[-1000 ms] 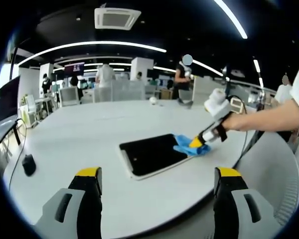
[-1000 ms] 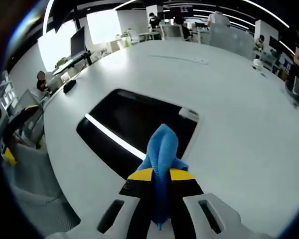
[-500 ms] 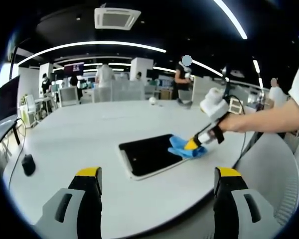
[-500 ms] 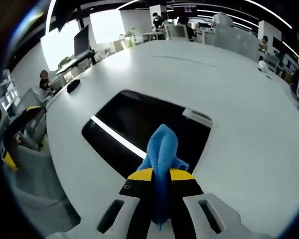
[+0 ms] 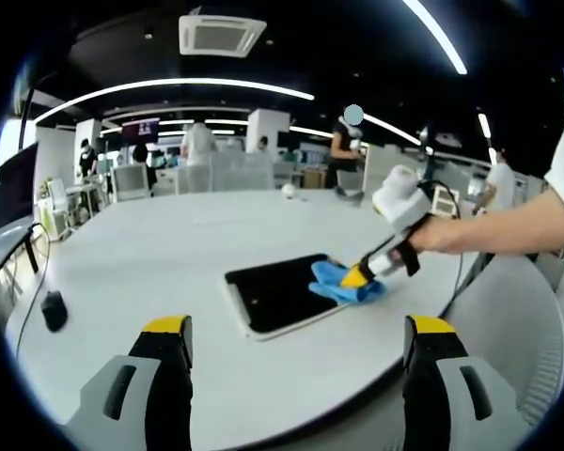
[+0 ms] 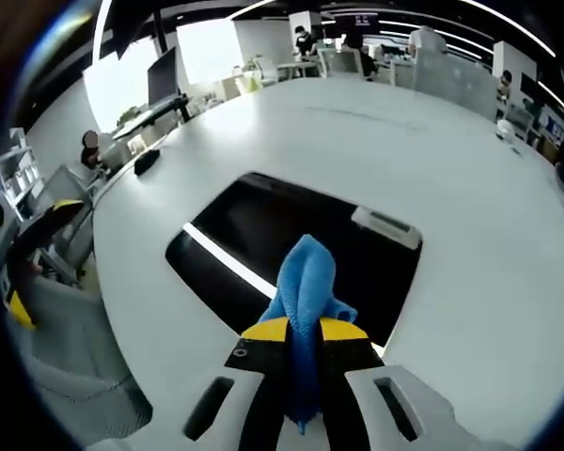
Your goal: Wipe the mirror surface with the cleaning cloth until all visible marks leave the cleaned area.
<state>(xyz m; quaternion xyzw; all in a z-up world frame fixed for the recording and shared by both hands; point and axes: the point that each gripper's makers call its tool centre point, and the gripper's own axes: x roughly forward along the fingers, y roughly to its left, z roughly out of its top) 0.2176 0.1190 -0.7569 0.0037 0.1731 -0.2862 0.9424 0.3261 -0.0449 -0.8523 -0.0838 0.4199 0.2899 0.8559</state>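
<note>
cloth (image 6: pixel 305 282) pinched in right gripper (image 6: pixel 304 331), hiding mirror (image 6: pixel 263 235) near edge

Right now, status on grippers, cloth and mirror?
Right gripper shut on blue cloth, pressed on mirror. Left gripper open, hanging back. Nothing blocking the mirror.

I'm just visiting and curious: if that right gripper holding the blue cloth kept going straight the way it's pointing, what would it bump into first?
Probably the mirror. The right gripper is shut on the blue cloth, which leads ahead of its tips over the dark glass, so the cloth would press there first. How far above the glass it sits is hard to judge.
</note>
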